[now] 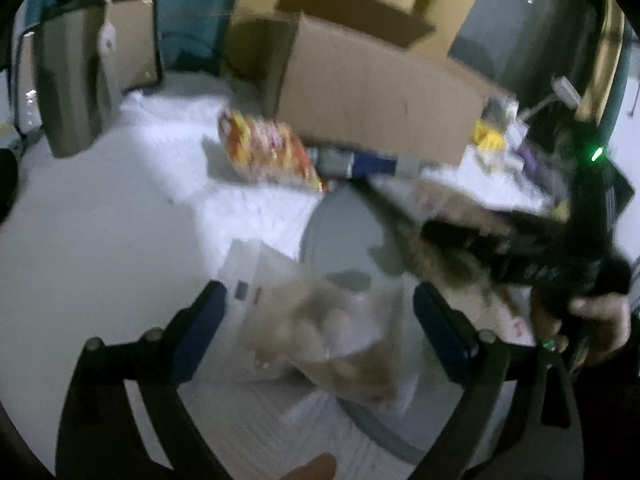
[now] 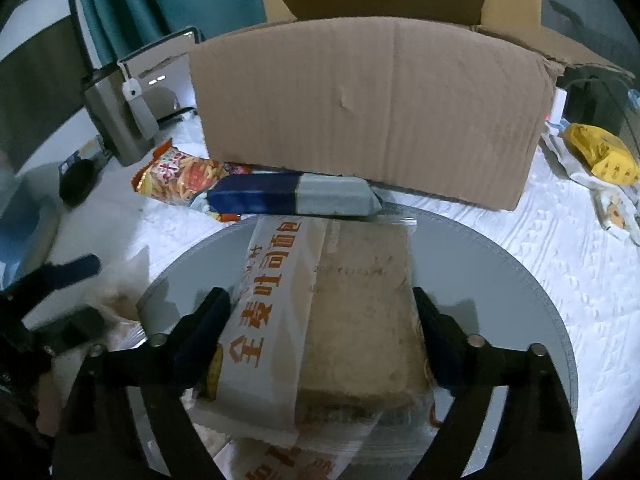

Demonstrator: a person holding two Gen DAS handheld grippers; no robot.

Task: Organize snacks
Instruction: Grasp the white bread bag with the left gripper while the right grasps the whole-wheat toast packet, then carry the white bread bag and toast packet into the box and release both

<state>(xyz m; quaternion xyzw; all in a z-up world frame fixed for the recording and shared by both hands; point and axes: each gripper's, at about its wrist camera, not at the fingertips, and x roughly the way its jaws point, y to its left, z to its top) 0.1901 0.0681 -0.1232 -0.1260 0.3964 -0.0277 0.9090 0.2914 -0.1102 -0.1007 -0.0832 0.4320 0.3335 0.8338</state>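
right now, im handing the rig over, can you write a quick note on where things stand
Right tongs: fingers on both sides of the wholewheat bread pack on the grey round tray; grip not confirmed.
Left tongs: open over a clear bag of pale round snacks at the tray's edge; view blurred.
Fries packet and blue-grey packet lie on the white cloth against the cardboard box. Yellow bag sits far right.
Done: bread on tray. Left: the other packs.

A teal curtain (image 2: pixel 132 4) hangs behind the white quilted surface (image 2: pixel 560 248).
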